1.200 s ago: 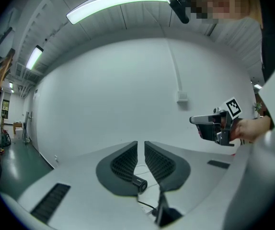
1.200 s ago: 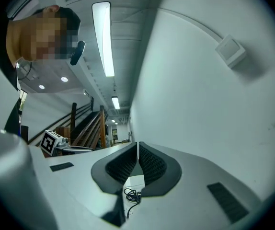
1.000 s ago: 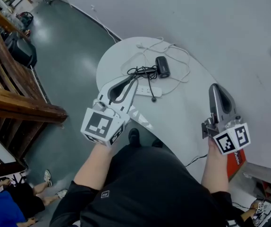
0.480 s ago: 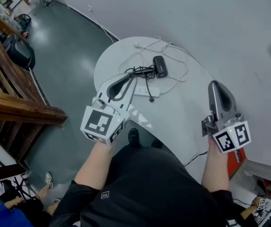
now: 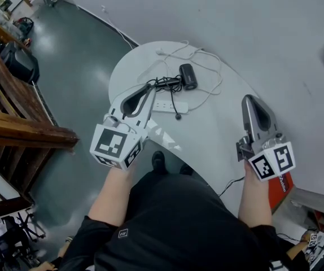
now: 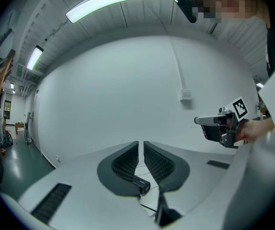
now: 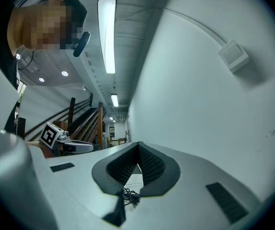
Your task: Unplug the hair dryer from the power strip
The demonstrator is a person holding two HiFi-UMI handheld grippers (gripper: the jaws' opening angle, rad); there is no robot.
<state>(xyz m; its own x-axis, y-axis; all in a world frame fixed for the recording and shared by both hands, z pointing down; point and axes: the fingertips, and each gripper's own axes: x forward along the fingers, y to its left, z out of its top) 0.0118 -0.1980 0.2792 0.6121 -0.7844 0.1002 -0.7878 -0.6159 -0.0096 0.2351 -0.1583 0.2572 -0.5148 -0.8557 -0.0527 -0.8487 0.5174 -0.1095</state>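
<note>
Hair dryer (image 5: pixel 188 76) and power strip (image 5: pixel 170 105) lie upper centre on the desk (image 5: pixel 218 134).
Head view: stiff, light plug (image 5: pixel 178 116) at the strip's lower edge, seated or loose unclear; grasp it, not the limp tangled cord (image 5: pixel 165 83). Left gripper view: left hand-held gripper (image 6: pixel 141 147) barely parted, empty. Right gripper view: right hand-held gripper (image 7: pixel 138 147) clenched, empty.

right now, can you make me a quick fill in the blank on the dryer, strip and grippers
1. The dryer is ___ in colour.
2. The strip lies on a round table whose top is ___.
3. The gripper nearer the strip is the ___ one.
Missing words: black; white; left.
</note>
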